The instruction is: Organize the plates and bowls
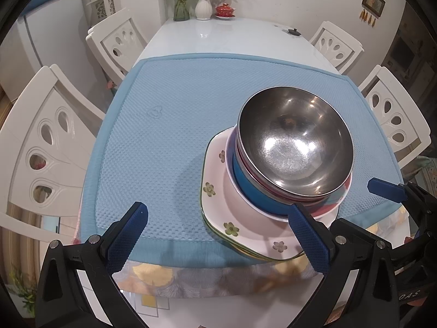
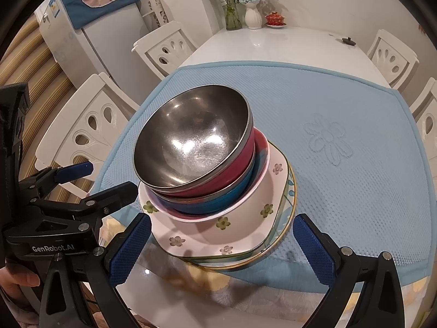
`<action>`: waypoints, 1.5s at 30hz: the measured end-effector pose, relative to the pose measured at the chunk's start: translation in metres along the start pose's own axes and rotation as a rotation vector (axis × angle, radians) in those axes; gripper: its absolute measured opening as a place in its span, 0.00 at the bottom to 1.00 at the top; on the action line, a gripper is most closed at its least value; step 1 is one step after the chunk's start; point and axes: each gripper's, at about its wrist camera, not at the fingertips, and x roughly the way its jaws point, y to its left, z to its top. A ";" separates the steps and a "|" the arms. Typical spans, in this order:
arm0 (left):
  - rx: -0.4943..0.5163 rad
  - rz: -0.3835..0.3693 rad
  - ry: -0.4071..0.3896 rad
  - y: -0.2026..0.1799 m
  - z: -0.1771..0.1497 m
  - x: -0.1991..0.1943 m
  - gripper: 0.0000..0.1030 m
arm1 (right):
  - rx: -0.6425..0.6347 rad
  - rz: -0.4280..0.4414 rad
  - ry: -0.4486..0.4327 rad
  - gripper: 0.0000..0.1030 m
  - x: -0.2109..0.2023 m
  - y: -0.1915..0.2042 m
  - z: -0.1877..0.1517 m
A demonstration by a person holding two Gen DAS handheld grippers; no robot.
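Note:
A stack stands on the blue mat (image 1: 169, 125) (image 2: 355, 164) near its front edge. A steel bowl (image 1: 295, 139) (image 2: 194, 142) is on top, nested over a red bowl (image 2: 232, 177) and a blue bowl (image 1: 251, 188) (image 2: 218, 205). Under them lie a white floral square plate (image 1: 235, 218) (image 2: 235, 232) and a gold-rimmed plate (image 2: 289, 218). My left gripper (image 1: 218, 220) is open and empty, just in front of the stack's left side. My right gripper (image 2: 221, 231) is open and empty, its fingers at either side of the plates' near edge. The right gripper also shows in the left wrist view (image 1: 387, 191).
White chairs (image 1: 49, 142) (image 2: 90, 125) stand along both sides of the white table (image 1: 224, 35). At its far end are a glass vase (image 1: 181, 0), a white vase (image 1: 203, 6), a red lidded cup (image 1: 225, 11) and a small black lid (image 1: 294, 31). A floral cloth (image 1: 191, 278) lies under the mat's front.

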 end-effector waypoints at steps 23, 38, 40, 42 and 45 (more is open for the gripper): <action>0.004 -0.004 0.006 0.005 0.004 0.003 0.99 | 0.002 -0.009 0.006 1.00 0.000 0.000 0.001; 0.021 -0.004 0.009 0.010 0.013 0.009 0.99 | 0.006 -0.004 0.014 1.00 0.006 -0.002 0.010; 0.022 -0.003 0.013 0.011 0.013 0.010 0.99 | 0.004 0.000 0.015 1.00 0.008 -0.001 0.011; 0.022 -0.003 0.021 0.013 0.014 0.013 0.99 | 0.003 0.000 0.021 1.00 0.010 0.000 0.012; 0.022 -0.007 0.026 0.014 0.014 0.015 0.99 | 0.002 0.004 0.032 1.00 0.014 0.002 0.013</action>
